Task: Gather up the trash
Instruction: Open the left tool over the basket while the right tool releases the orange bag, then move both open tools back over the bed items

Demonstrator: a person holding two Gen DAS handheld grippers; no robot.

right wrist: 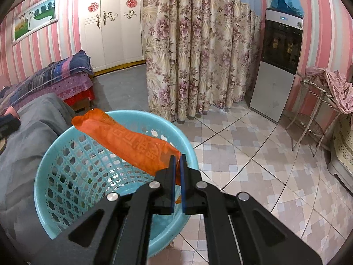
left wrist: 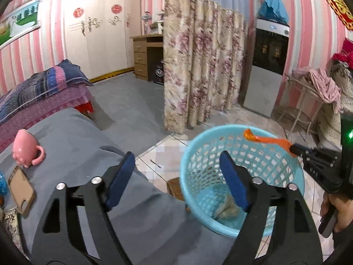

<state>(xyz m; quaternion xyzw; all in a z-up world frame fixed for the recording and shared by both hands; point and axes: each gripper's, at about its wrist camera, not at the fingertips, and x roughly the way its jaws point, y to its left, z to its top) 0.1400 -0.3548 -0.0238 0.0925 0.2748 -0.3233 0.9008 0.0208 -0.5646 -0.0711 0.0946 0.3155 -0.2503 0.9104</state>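
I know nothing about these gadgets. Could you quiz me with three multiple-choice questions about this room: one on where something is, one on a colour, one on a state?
1. Where does the orange wrapper hang?
A. Over the basket
B. On the bed
C. On the floor tiles

2. What colour is the basket?
A. Pink
B. Light blue
C. White

3. How does the left claw stand?
A. Shut on a mug
B. Shut on a phone
C. Open, holding nothing

Answers:
1 A: the right claw pinches its end above the basket's mouth.
2 B: its lattice wall and rim are light blue.
3 C: its blue pads stand wide apart with nothing between them.
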